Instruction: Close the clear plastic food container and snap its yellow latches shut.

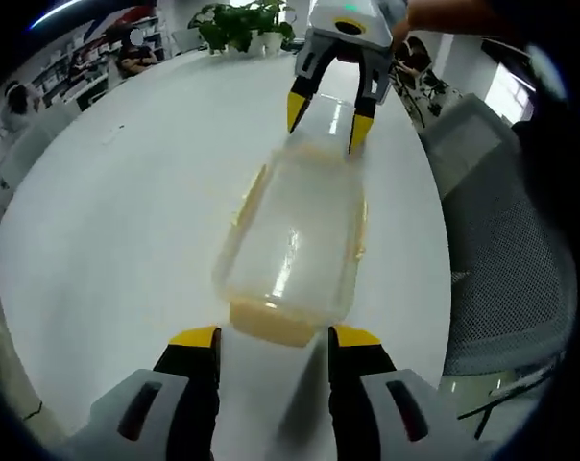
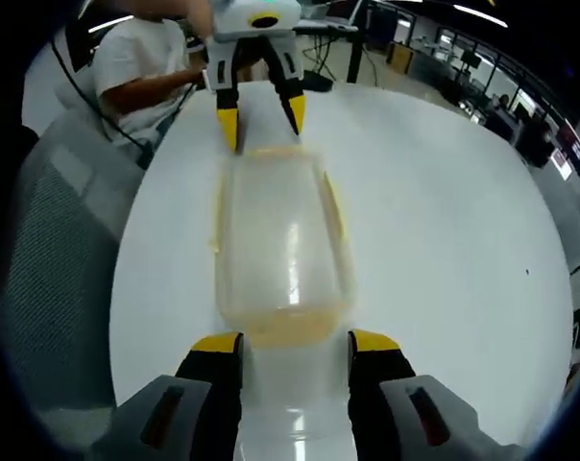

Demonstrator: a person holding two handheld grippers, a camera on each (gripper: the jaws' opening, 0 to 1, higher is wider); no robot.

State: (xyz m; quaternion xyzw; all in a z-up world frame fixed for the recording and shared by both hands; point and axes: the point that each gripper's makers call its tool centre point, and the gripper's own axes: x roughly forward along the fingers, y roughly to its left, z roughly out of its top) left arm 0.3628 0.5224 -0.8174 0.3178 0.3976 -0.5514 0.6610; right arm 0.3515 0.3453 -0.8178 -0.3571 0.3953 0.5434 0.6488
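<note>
Left gripper view shows the white table [image 1: 108,221], then one clear container [image 1: 295,240] lying between two grippers: the left gripper [image 1: 273,338] and right gripper [image 2: 295,344], jaws apart at opposite ends. Its lid looks seated, so latching seems underway; next, press each yellow latch [image 2: 288,328] down

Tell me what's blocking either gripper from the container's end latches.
Nothing visible. The clear container lies alone on the white table. The left gripper faces one yellow end latch with open jaws and bare table between; the right gripper likewise faces the opposite latch.
</note>
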